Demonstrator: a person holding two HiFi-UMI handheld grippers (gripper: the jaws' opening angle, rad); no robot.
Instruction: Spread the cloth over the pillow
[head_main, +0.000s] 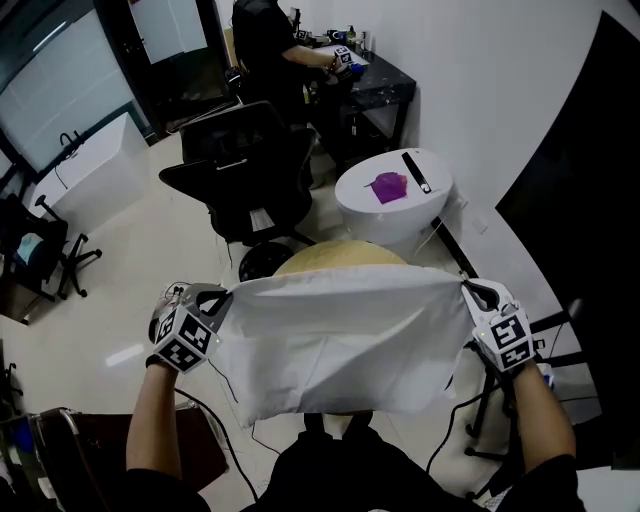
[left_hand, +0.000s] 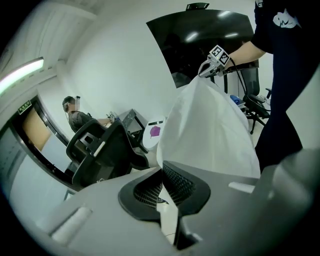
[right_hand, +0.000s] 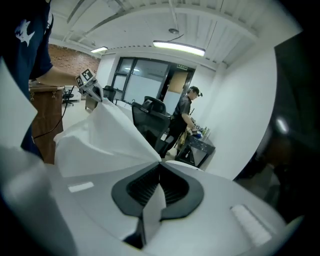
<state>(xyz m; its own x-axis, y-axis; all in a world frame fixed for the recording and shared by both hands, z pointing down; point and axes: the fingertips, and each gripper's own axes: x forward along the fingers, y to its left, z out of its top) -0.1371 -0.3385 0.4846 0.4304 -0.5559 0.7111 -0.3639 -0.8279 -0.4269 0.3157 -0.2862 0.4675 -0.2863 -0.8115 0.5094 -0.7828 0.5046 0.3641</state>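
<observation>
A white cloth (head_main: 340, 340) hangs stretched between my two grippers, held up in the air in front of me. My left gripper (head_main: 222, 298) is shut on the cloth's left top corner, and my right gripper (head_main: 468, 290) is shut on its right top corner. Behind the cloth's upper edge shows the top of a tan pillow (head_main: 340, 258); the rest of it is hidden. In the left gripper view the cloth (left_hand: 210, 130) runs from between the jaws up to the right gripper (left_hand: 209, 67). In the right gripper view the cloth (right_hand: 100, 140) runs off to the left gripper (right_hand: 92, 90).
A black office chair (head_main: 245, 175) stands beyond the pillow. A round white table (head_main: 395, 195) bears a purple thing (head_main: 388, 186) and a black bar. A person works at a dark desk (head_main: 375, 85) at the back. Black stand legs (head_main: 490, 410) and cables lie at right.
</observation>
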